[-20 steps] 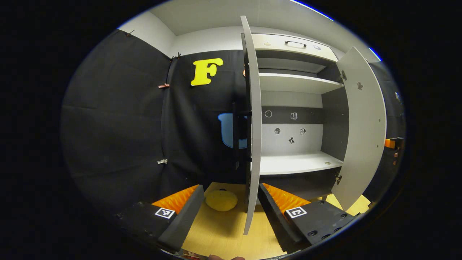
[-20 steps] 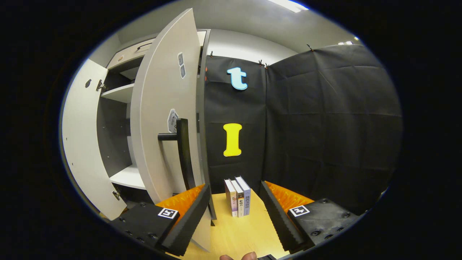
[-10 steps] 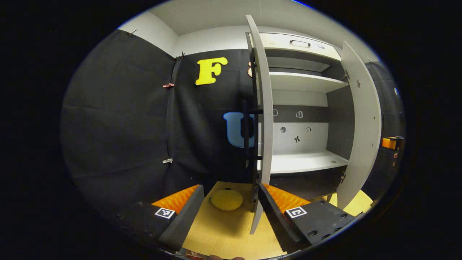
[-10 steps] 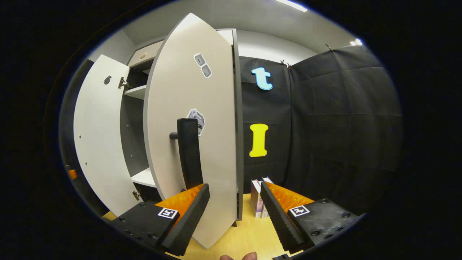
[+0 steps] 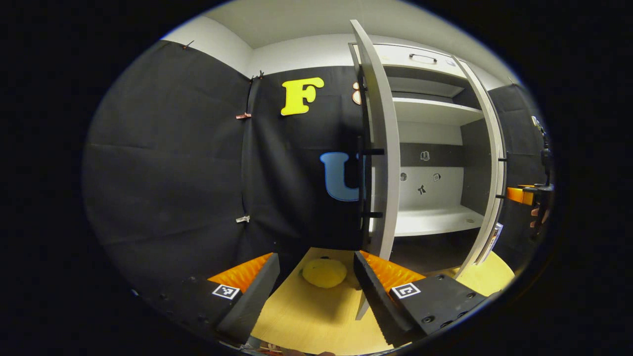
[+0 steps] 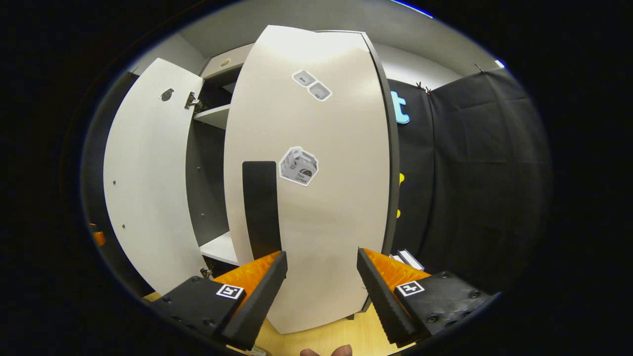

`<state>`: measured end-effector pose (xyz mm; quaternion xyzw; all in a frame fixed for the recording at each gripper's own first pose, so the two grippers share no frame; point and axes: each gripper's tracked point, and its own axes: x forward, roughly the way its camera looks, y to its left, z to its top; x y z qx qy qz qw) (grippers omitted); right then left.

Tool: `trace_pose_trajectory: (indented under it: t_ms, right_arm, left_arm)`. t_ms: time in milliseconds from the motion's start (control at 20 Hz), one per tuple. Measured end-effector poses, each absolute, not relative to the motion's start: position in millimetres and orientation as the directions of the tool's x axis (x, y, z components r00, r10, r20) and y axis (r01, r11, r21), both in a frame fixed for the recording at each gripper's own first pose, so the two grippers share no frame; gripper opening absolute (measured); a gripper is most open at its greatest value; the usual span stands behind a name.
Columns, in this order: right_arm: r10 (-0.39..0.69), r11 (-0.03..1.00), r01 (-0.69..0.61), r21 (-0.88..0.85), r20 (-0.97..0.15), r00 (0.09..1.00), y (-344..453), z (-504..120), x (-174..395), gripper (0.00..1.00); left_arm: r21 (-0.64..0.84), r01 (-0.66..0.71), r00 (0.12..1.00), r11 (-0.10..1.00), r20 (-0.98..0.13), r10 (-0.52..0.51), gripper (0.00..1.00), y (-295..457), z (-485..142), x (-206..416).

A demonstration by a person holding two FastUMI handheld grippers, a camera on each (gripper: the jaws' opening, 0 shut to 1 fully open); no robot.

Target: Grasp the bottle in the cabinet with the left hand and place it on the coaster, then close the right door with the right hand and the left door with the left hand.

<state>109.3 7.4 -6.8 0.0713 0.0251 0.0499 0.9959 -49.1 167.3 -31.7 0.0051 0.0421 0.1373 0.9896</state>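
Left tongs (image 5: 314, 291): jaws spread wide, holding nothing, positioned low over the wooden bench (image 5: 316, 321). A yellow coaster (image 5: 324, 272) lies on the bench between and beyond the fingers; whether a bottle stands on it cannot be determined. The left door (image 5: 383, 148) stands edge-on just beyond the right finger, its dark handle (image 5: 365, 183) on the outer face. Behind it the cabinet (image 5: 430, 148) is open, with white shelves (image 5: 430, 220) visible. The right door (image 5: 494, 163) stands partly closed at the far side, and the other tongs, held by a hand (image 5: 536, 217), are seen just beyond it.

Right tongs (image 6: 319, 296): jaws spread wide, holding nothing, facing the outer face of the right door (image 6: 316, 198). The door's black handle (image 6: 261, 207) rises above the left finger; contact cannot be determined. The left door (image 6: 148, 178) stands open at the left. Books (image 6: 406, 258) stand at the door's right edge.
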Motion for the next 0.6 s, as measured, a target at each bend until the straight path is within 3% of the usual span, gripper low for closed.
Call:
trace_pose_trajectory:
  t_ms: [600]
  right_arm:
    - [0.091,0.982,-0.084,0.169,-0.037,0.995,22.4,-0.8,113.5,0.96]
  left_arm:
    - [0.084,-0.265,0.962,0.961,-0.041,0.269,0.94,196.4,-3.7,1.4]
